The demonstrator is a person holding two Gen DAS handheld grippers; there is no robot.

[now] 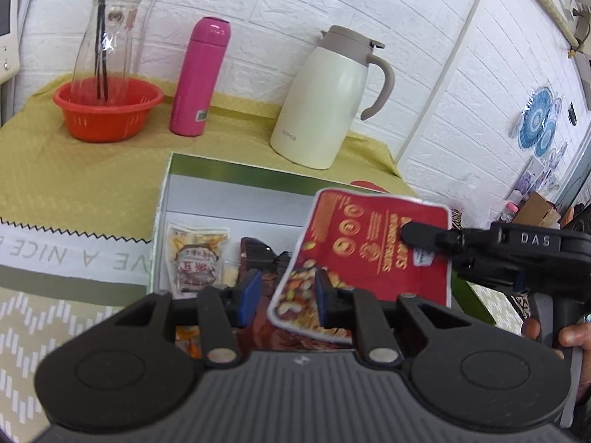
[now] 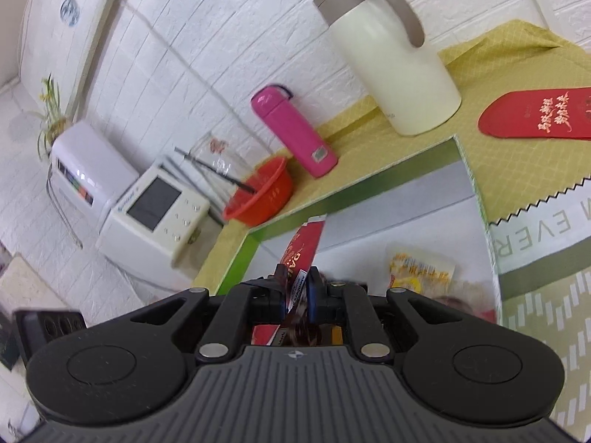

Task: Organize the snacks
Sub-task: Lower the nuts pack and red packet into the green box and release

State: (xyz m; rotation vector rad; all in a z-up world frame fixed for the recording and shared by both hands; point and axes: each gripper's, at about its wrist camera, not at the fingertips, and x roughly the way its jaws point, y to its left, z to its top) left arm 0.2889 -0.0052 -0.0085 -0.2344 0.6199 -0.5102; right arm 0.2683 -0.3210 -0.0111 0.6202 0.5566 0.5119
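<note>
A green-rimmed box point(image 1: 236, 173) with a grey inside lies on the table. In it are a clear snack pack with red print point(image 1: 195, 258) and a dark packet point(image 1: 258, 254). My right gripper point(image 1: 406, 234) is shut on a red nut-mix pouch point(image 1: 369, 258) and holds it tilted over the box's right side. In the right wrist view the pouch point(image 2: 304, 243) is edge-on between the pads of the right gripper point(image 2: 297, 291), above the box point(image 2: 369, 181) and a yellow snack pack point(image 2: 421, 269). My left gripper point(image 1: 284, 295) is open and empty over the box's near edge, next to the pouch's lower corner.
On the yellow-green cloth behind the box stand a cream thermos jug point(image 1: 325, 107), a pink flask point(image 1: 199, 77) and a red basket point(image 1: 107, 107) holding a glass carafe point(image 1: 107, 40). A red envelope point(image 2: 539, 114) lies right of the box. A white appliance point(image 2: 147, 214) stands beyond the table's left end.
</note>
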